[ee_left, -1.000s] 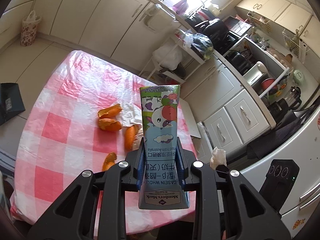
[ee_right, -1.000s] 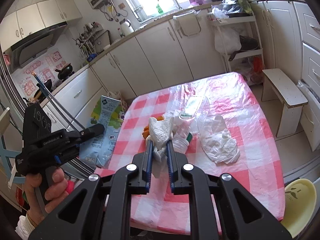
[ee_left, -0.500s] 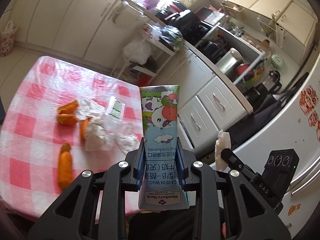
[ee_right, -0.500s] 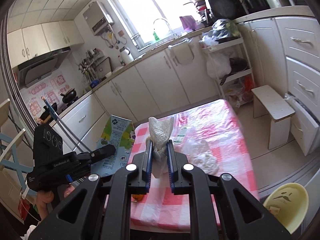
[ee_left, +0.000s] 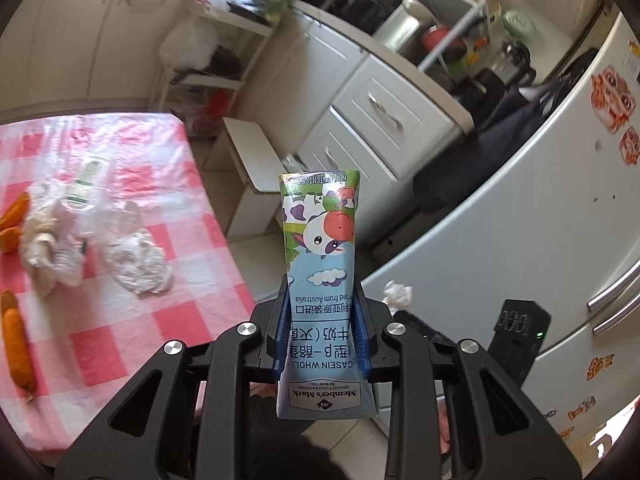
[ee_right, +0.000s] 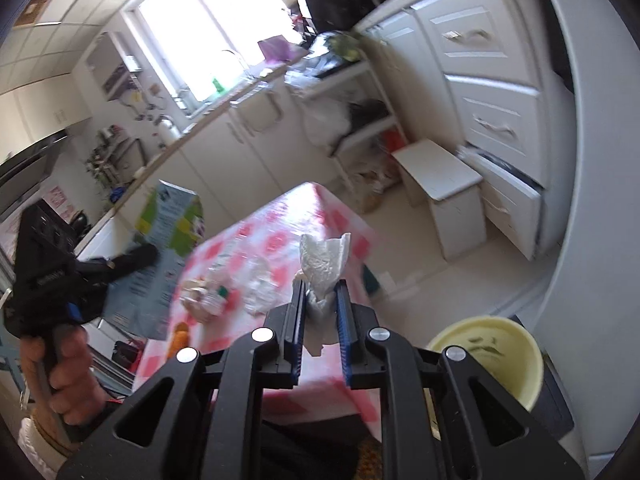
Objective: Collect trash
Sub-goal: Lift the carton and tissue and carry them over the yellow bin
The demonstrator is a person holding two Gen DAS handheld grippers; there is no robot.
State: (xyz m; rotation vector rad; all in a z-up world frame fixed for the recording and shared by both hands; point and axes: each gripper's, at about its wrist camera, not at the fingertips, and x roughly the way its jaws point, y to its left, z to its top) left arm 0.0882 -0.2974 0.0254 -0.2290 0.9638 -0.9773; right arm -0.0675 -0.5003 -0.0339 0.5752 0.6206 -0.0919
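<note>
The left gripper (ee_left: 322,316) has its jaws clamped on an upright milk carton (ee_left: 321,264). The right gripper (ee_right: 320,312) pinches a crumpled tissue (ee_right: 323,264) between narrow jaws; a blurred, seemingly yellow bin (ee_right: 496,356) sits just right of them.

Clamped in my left black gripper (ee_left: 322,312) with blue pads is a flattened milk carton (ee_left: 322,272), sky blue with a green top, white clouds and a purple-spotted white cow. My right black gripper (ee_right: 319,304) pinches a crumpled white tissue (ee_right: 324,268). Ahead lies a pink-and-white checked tablecloth (ee_left: 132,320) with orange peels (ee_left: 16,344); lower right, a pale yellow bin (ee_right: 496,356).
</note>
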